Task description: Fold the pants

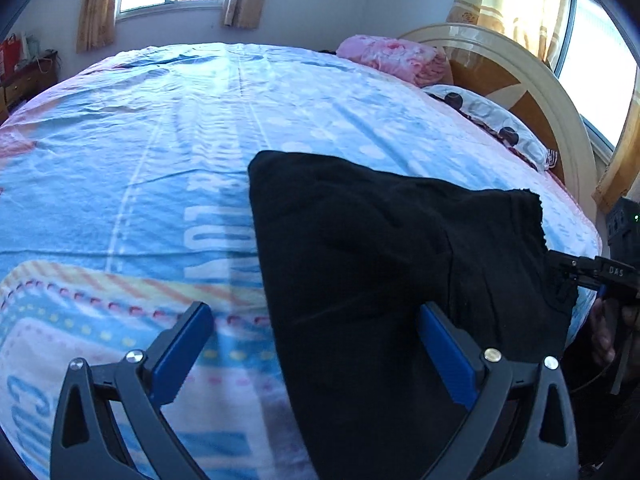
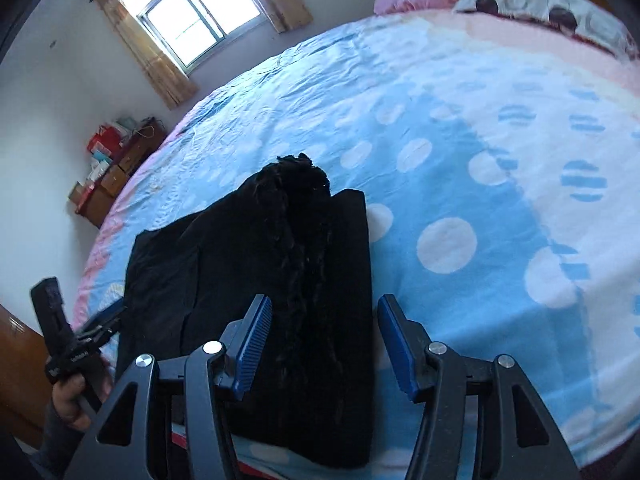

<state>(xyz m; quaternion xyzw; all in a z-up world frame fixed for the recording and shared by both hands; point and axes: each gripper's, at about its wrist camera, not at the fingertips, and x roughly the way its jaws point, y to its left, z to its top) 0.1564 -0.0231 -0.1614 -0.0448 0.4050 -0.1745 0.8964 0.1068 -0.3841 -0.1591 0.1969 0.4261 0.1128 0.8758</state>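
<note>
Black pants (image 1: 360, 240) lie folded on the blue patterned bed cover (image 1: 140, 160), near its front edge. My left gripper (image 1: 316, 344) is open wide just above them, its right finger over the cloth and its left finger over bare cover. In the right wrist view the pants (image 2: 240, 248) form a long dark bundle with a frayed far end. My right gripper (image 2: 324, 340) hovers open astride their right part, pads clear of the cloth. The right gripper (image 1: 568, 272) also shows at the pants' right edge in the left wrist view. The left gripper (image 2: 108, 320) sits by their left corner.
A pink blanket (image 1: 396, 58) and a patterned pillow (image 1: 492, 120) lie at the head of the bed, against a wooden headboard (image 1: 560, 120). A low dresser (image 2: 116, 172) with boxes stands by the far wall under a window. A hand (image 2: 72, 396) holds the left gripper's handle.
</note>
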